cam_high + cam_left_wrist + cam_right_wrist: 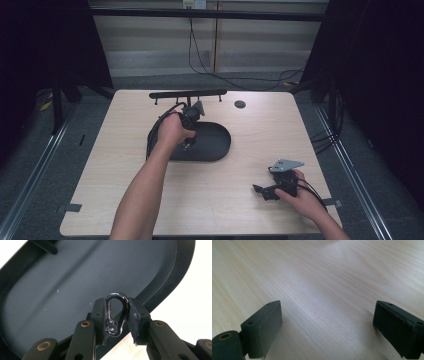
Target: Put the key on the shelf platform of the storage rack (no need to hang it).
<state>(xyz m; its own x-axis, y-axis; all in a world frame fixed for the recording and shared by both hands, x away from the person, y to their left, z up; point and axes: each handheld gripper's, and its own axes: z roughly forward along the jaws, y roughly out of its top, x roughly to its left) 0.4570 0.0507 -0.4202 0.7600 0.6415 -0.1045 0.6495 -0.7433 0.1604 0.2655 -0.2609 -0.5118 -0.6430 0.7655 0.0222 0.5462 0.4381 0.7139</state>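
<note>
Carabiner (115,315) pinched in my left claw (116,320), hanging over the black tray (220,142) at surface centre. Grip's on its thin sides, so it could twist and drop. Right claw (327,322) wide, idle at 4 o'clock.

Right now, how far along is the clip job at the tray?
Done: the left tongs are shut on the black clip, pads on both sides. In hand: the clip hangs over the dark tray, not yet resting in it. Left: release, probably into the tray. The right tongs are open over the table.
</note>
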